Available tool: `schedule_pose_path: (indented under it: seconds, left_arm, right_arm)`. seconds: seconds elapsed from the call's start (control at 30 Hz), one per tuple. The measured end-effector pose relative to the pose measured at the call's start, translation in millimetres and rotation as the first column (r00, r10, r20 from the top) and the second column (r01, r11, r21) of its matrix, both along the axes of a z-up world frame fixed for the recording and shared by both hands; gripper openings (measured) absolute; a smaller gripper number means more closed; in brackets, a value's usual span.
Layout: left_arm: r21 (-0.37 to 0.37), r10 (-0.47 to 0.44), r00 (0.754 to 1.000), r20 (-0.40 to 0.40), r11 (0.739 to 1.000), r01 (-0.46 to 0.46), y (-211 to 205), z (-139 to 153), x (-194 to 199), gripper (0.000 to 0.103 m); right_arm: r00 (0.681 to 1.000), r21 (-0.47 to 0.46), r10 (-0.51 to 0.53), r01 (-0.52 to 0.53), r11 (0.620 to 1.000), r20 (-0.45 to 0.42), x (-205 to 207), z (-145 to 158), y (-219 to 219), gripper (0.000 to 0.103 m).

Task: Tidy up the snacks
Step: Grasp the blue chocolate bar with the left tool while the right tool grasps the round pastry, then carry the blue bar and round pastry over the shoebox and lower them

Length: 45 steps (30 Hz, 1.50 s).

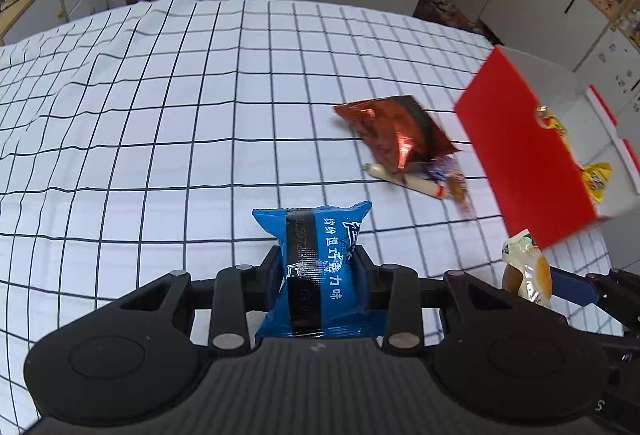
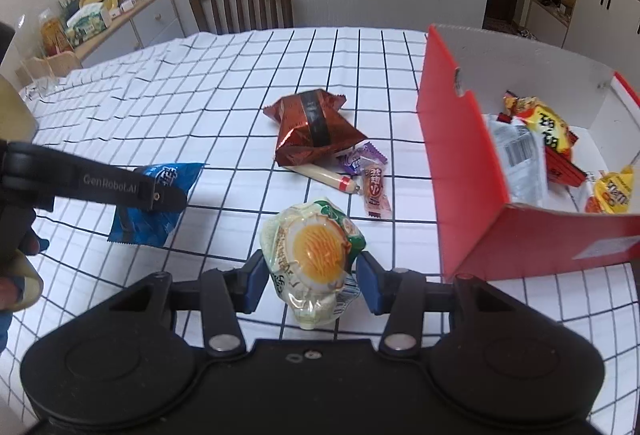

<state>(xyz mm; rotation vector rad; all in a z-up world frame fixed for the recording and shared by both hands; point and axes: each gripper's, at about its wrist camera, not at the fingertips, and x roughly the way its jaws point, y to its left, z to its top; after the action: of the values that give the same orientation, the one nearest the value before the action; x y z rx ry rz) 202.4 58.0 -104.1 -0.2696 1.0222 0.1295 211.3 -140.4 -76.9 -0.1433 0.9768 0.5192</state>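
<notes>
Two grippers are loaded: your left gripper (image 1: 320, 267) pinches the blue pack (image 1: 320, 271) between its fingers, and your right gripper (image 2: 310, 277) appears to clamp the egg pack (image 2: 314, 255), both lifted off the table (image 2: 200, 115). You look mid-carry, so next swing each over the red box (image 2: 460, 163) wall and let go inside. Left of the box lie a brown bag (image 2: 312, 127), a sausage (image 2: 326, 177) and candies (image 2: 374, 187).
</notes>
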Motion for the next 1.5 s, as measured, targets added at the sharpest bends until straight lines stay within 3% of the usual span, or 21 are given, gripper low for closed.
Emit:
schedule_pose_path:
  seconds: [0.43, 0.73, 1.1, 1.5]
  left_arm:
    - [-0.026, -0.034, 0.995, 0.091, 0.999, 0.037, -33.9, 47.4, -35.7, 0.035]
    - [-0.037, -0.061, 0.986, 0.155, 0.997, 0.068, -65.5, 83.6, -48.8, 0.035]
    - [-0.029, -0.098, 0.977, 0.191, 0.994, 0.105, -115.7, 104.1, -36.2, 0.035]
    - [-0.005, -0.125, 0.973, 0.194, 0.992, 0.129, -182.6, 108.2, -4.4, 0.035]
  right_arm:
    - [0.999, 0.082, -0.007, 0.003, 0.997, 0.047, -25.2, 50.2, -25.4, 0.046]
    - [0.995, 0.073, -0.011, 0.004, 0.997, 0.095, -35.8, 80.7, -48.5, 0.046]
    - [0.989, 0.092, -0.021, 0.008, 0.996, 0.146, -29.9, 104.8, -93.9, 0.046]
    - [0.987, 0.094, -0.024, 0.009, 0.996, 0.159, -5.8, 107.5, -152.2, 0.046]
